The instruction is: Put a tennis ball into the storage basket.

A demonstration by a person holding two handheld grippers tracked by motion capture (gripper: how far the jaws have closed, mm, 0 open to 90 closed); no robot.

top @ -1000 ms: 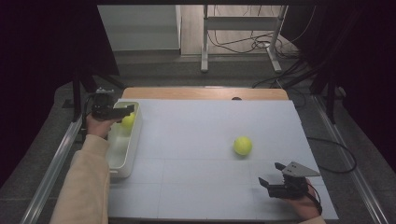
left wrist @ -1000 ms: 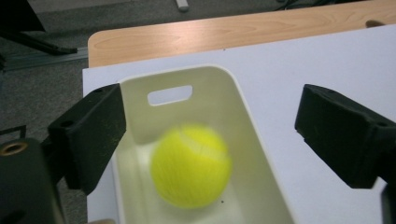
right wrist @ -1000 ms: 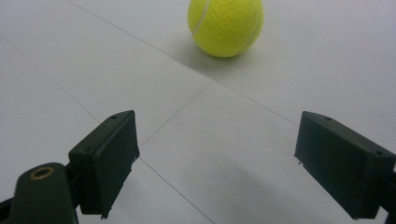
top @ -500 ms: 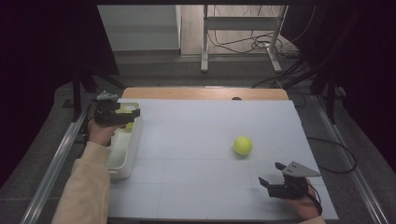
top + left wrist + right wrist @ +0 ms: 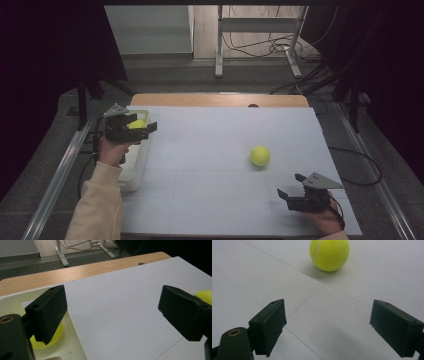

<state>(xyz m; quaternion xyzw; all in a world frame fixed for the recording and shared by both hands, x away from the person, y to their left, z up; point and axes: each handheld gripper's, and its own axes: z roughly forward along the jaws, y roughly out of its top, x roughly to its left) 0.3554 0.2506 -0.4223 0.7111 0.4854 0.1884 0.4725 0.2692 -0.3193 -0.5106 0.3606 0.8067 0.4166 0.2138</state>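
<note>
A dim room with dark curtains at both sides and a tangle of cables on the floor behind surrounds a counter (image 5: 220,100) of pale wood, most of it covered by a white sheet (image 5: 210,150) marked with faint grid lines. A white tray (image 5: 136,170) sits along the counter's left edge, and one yellow tennis ball (image 5: 46,338) lies inside it near its far end. The left gripper (image 5: 142,131) hangs over that far end of the tray, its fingers (image 5: 47,312) spread wide with nothing between them; they have just been closing a little, and the ball in the tray lies below and behind the left finger. A second tennis ball (image 5: 260,156) rests on the sheet towards the right side of the counter, well apart from the tray. The right gripper (image 5: 291,186) sits near the counter's front right corner, low over the sheet, its fingers (image 5: 270,325) wide apart and empty, pointed at that ball, which lies a short way beyond their tips.
</note>
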